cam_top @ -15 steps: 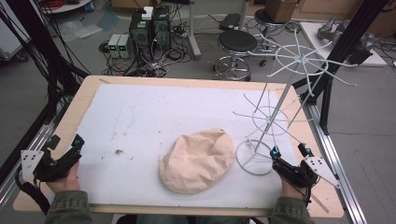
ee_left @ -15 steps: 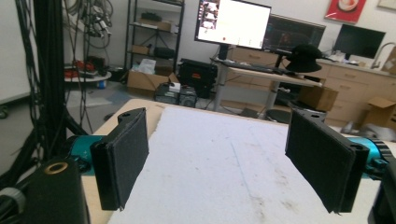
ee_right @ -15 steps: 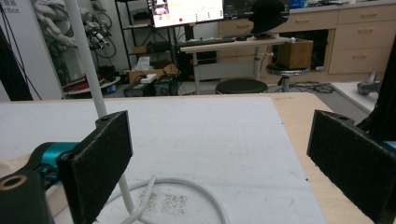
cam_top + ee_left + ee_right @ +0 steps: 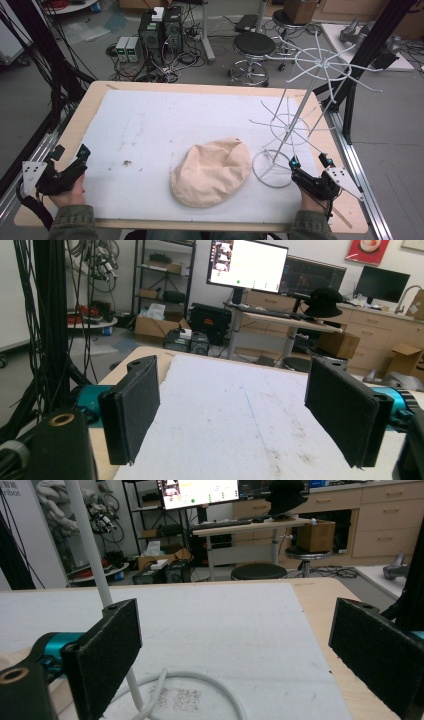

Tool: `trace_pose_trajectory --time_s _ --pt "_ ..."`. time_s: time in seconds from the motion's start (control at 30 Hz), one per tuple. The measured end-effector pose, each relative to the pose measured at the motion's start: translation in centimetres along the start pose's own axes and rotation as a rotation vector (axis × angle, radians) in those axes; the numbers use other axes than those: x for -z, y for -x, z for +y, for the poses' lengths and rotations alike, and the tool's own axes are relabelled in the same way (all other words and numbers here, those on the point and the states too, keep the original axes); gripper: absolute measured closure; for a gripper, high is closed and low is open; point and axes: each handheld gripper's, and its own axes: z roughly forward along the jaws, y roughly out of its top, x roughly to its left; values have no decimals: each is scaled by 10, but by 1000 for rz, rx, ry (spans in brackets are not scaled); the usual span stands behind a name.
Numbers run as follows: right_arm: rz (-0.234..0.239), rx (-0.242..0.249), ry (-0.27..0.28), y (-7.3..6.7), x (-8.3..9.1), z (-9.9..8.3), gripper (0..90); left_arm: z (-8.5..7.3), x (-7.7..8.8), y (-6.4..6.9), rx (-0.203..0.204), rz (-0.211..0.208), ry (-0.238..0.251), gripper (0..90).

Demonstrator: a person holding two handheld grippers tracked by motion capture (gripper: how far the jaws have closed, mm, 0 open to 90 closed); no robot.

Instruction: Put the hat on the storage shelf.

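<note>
A cream fabric cap lies crumpled on the white mat, near the front middle of the table. Just right of it stands a white wire hat rack on a ring base. My left gripper rests at the front left edge, well apart from the cap. In the left gripper view it stands open over bare mat. My right gripper sits at the front right, close beside the ring base. In the right gripper view it is open with nothing between its pads, with the rack's pole and ring base just ahead.
The wooden table edge frames the mat. Black frame posts rise at the right and left sides. A stool and computer boxes stand on the floor beyond the table. The rack's upper arms spread over the back right corner.
</note>
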Motion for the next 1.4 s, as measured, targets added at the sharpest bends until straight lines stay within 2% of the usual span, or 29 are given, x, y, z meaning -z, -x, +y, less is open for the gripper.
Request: trace_pose_trajectory --time_s 0.1,0.37,0.5,0.53,0.63,0.67,0.73,0.87,0.97,1.0,1.13,1.17,1.2,1.27,1.3,1.33,1.4 --pt "2 1 0 0 0 0 59 0 0 0 17 -7 3 221" --pt "4 -10 0 1 0 0 59 2 -1 1 17 -20 -6 215" --pt "2 -13 -2 1 -1 0 59 6 -5 7 -8 -48 -12 215" --pt "3 -12 -2 1 -1 0 59 9 -7 11 -24 -67 -16 215" --pt "7 -14 0 1 -1 -1 59 14 -9 16 -33 -84 -20 211" --pt "7 -14 -1 1 -1 -1 59 18 -10 21 -49 -106 -17 212" --pt "9 -18 -2 1 -1 -1 59 24 -12 27 -76 -121 -17 212" --pt "12 -21 -1 1 -1 -1 59 29 -15 33 -88 -145 -35 213" --pt "13 -20 -3 2 -1 -1 59 36 -22 40 -94 -195 -93 215" --pt "13 -20 -3 2 -1 -1 59 36 -22 40 -94 -195 -93 214" --pt "12 -24 -2 1 -1 -1 59 46 -29 55 -104 -256 -145 214" --pt "12 -26 -1 1 -1 -1 59 46 -29 55 -104 -256 -145 215" --pt "12 -24 1 2 -1 -1 59 51 -31 62 -111 -280 -149 215" --pt "14 -21 0 1 -1 -1 59 55 -37 68 -94 -328 -161 213" --pt "14 -22 0 1 0 -1 59 55 -37 68 -94 -328 -161 208" --pt "15 -23 1 1 0 0 59 58 -41 74 -86 -357 -167 206" --pt "15 -25 1 1 0 0 59 62 -47 85 -107 -387 -175 204"
